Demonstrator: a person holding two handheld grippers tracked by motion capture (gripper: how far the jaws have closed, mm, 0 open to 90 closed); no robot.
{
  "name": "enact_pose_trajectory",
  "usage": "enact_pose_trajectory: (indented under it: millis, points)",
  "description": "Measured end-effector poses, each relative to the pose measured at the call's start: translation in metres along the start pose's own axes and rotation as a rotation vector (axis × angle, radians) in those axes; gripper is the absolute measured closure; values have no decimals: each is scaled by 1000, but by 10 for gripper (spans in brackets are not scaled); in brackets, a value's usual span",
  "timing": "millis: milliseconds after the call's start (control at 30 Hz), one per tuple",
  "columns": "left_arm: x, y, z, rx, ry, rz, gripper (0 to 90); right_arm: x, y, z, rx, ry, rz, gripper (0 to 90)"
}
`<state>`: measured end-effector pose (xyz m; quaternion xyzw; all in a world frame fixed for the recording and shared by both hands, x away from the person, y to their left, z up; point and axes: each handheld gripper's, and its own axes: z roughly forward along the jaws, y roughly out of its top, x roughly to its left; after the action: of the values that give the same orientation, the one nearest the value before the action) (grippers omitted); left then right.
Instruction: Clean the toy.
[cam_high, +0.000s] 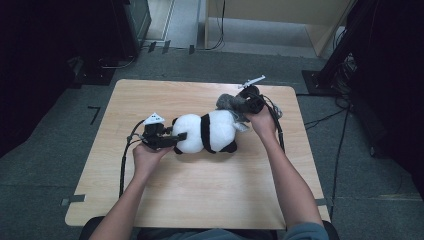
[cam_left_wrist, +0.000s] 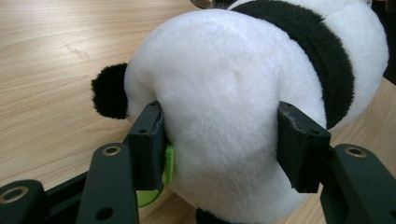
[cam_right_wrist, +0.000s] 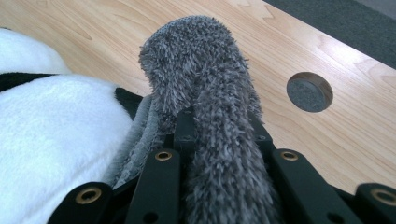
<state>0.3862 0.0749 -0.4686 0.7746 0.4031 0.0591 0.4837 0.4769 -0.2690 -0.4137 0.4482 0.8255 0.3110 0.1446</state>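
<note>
Forearms enter from six o'clock. Left gripper (cam_high: 172, 138), near nine o'clock, has its jaws clamped on the panda plush (cam_high: 207, 131) lying at table (cam_high: 200, 200) centre. Right gripper (cam_high: 239, 109), toward one o'clock, pinches the grey fuzzy cloth (cam_right_wrist: 201, 84).

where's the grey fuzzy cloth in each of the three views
High view: the grey cloth sits upper right of centre, beside the panda, pinched by the right gripper.
Left gripper view: I can't make out the cloth; the panda's white body sits between the jaws.
Right gripper view: the cloth rises at centre between the jaws.
Shared landmark: the panda's black band.
</note>
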Motion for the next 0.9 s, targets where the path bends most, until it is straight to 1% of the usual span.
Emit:
enact_pose_trajectory:
  millis: [100,200,267,367,467,600,633,700,900]
  points:
    - [0,-1,0,-5,0,-3,405,1,2,-5,-23,-3,-4,740]
    - [0,-1,0,-3,-1,0,405,4,4,-12,-51,14,2,742]
    - [0,-1,0,-4,-1,0,405,6,6,-17,-69,15,-7,742]
    - [0,-1,0,-5,-1,-2,405,12,9,-27,-99,32,-10,743]
    - [-1,0,0,-5,0,-2,404,20,11,-38,-125,50,-27,743]
    - [-1,0,0,-5,1,1,403,36,15,-51,-161,76,-48,742]
    - [-1,0,0,-5,1,-1,403,42,16,-54,-168,84,-61,743]
    - [-1,0,0,-7,1,-3,403,51,18,-57,-180,97,-83,742]
    - [-1,0,0,-8,2,-2,403,84,28,-60,-208,156,-137,742]
